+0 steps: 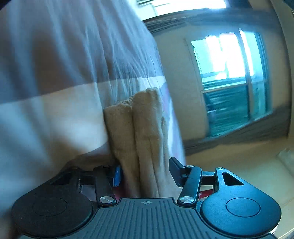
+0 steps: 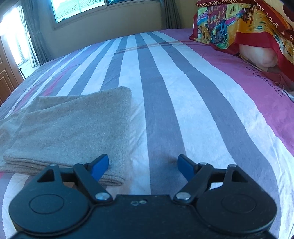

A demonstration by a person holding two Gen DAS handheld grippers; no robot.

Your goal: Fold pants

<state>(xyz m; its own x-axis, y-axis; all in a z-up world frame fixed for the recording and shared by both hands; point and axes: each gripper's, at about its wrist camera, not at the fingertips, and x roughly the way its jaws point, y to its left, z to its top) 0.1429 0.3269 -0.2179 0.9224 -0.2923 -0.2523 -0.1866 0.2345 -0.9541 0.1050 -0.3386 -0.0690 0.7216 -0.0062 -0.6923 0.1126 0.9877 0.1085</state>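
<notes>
The beige pants lie folded in a thick flat stack on the striped bedspread, left of centre in the right wrist view. My right gripper is open and empty, low over the bed, with its left finger over the stack's near right corner. In the left wrist view, which is tilted and blurred, a folded edge of the pants sits between the fingers of my left gripper. Its jaws stand apart around the cloth and do not look clamped.
A colourful blanket and a white pillow lie at the bed's far right. Windows with grey curtains line the far wall. A wooden door is at far left.
</notes>
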